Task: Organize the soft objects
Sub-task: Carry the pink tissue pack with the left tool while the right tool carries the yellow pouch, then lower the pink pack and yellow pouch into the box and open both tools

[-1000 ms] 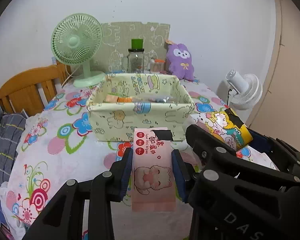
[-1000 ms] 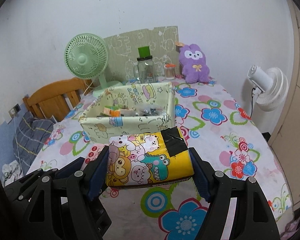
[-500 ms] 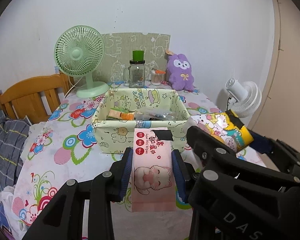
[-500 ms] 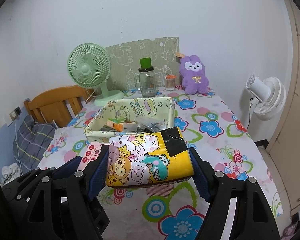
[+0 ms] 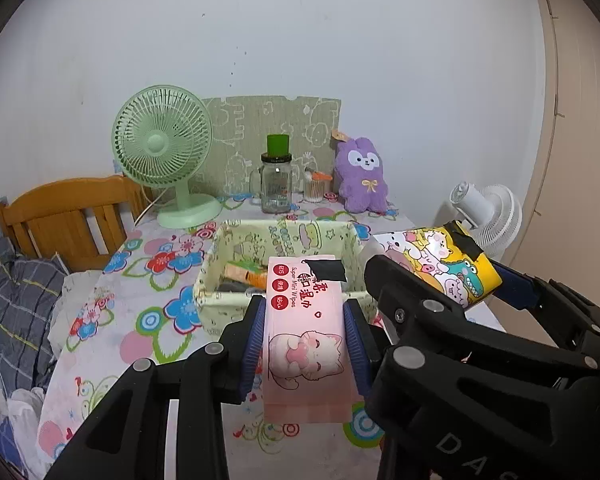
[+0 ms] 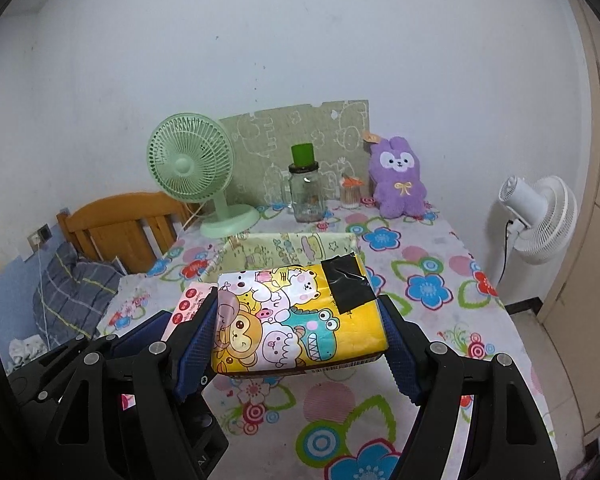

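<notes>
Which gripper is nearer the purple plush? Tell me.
Right. The right gripper, holding the yellow pack, sits nearer the plush; the left gripper, gripping pink wipes, sits farther left.

Glossy yellow cartoon-print plastic tissue pack (image 6: pixel 300 320), matt black tape patch on top. Behind it: soft printed-fabric storage box (image 5: pixel 220 292), fuzzy purple plush rabbit (image 6: pixel 400 178), clear glass jar (image 6: pixel 306 196). Varnished wooden chair (image 5: pixel 60 216).

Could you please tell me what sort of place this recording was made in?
Probably a home bedroom: a table under a flowered cloth, a purple plush rabbit against the wall, and rumpled plaid bedding beside it.
</notes>
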Available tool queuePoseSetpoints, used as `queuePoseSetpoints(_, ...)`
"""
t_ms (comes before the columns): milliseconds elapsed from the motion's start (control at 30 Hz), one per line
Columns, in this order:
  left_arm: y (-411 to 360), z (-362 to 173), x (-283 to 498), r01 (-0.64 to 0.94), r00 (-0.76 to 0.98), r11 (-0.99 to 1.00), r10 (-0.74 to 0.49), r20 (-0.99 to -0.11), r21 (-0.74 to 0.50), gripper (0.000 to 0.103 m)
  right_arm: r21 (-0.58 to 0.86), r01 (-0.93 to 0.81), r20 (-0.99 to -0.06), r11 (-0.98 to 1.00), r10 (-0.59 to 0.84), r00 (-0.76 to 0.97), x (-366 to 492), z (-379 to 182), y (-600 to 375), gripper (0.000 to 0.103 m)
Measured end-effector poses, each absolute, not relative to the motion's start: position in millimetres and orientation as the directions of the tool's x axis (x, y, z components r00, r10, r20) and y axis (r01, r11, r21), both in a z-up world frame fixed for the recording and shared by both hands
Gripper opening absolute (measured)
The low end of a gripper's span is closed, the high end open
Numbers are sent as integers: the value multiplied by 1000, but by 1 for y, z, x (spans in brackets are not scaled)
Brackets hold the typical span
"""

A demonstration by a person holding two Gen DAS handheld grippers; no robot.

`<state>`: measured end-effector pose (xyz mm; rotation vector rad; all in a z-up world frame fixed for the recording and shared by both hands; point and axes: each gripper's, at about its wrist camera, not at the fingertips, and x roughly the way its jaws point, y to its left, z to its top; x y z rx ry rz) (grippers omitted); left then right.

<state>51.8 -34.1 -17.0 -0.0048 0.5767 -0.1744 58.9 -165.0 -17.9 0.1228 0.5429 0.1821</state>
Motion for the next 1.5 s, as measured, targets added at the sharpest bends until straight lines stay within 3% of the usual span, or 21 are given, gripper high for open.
queuePoseSetpoints(1067, -34, -5, 136, 169, 843, 984, -170, -511, -49, 40, 160, -116, -499, 980, 182, 847, 147, -8, -164, 78)
queuePoseSetpoints(1500, -35, -25, 172, 176, 816, 982, -188, -547, -75, 40, 176, -107, -535, 979, 186, 824, 184, -26, -164, 78)
